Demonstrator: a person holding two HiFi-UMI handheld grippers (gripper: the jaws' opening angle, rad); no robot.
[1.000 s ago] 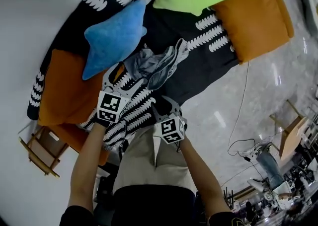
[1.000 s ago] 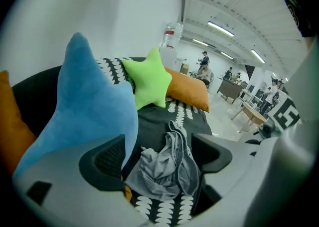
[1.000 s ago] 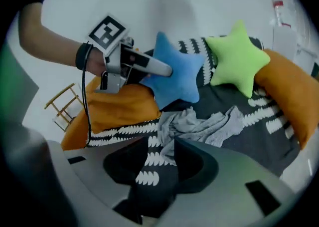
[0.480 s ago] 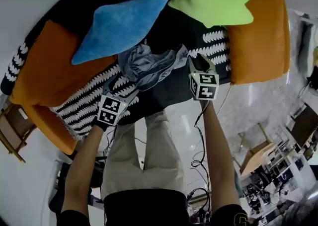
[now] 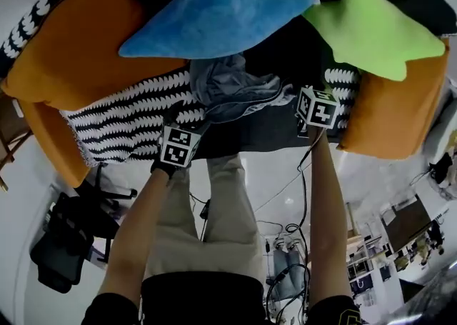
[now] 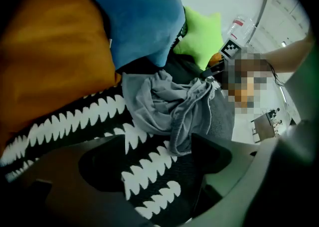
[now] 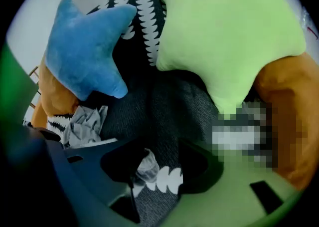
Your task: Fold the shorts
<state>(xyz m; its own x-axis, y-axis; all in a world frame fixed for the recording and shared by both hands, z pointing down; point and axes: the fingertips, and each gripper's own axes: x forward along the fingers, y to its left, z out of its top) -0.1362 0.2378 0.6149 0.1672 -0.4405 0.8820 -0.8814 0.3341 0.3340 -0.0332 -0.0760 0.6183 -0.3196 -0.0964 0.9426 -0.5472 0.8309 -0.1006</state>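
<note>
The shorts (image 5: 232,88) lie in a crumpled grey heap on the black-and-white patterned cover (image 6: 75,123). They are just ahead of the left gripper (image 6: 158,143) and off to the left of the right gripper (image 7: 164,147). They look thin, light and limp, so I reckon they will sag and bunch wherever they are lifted. Pinching the waistband or a hem edge at two corners well apart seems the sensible hold for spreading them flat.

The left gripper's jaws stand wide apart and grip nothing. One drooping fold of the shorts reaches into the gap, just beside the inner face of its right-hand jaw, and bare cover shows across the rest.

The right gripper's jaws have just been opening and stand parted too. A small grey scrap (image 7: 146,167) lies between them beside the left-hand jaw, not pinched. Whether it belongs to the shorts I cannot tell.
</note>
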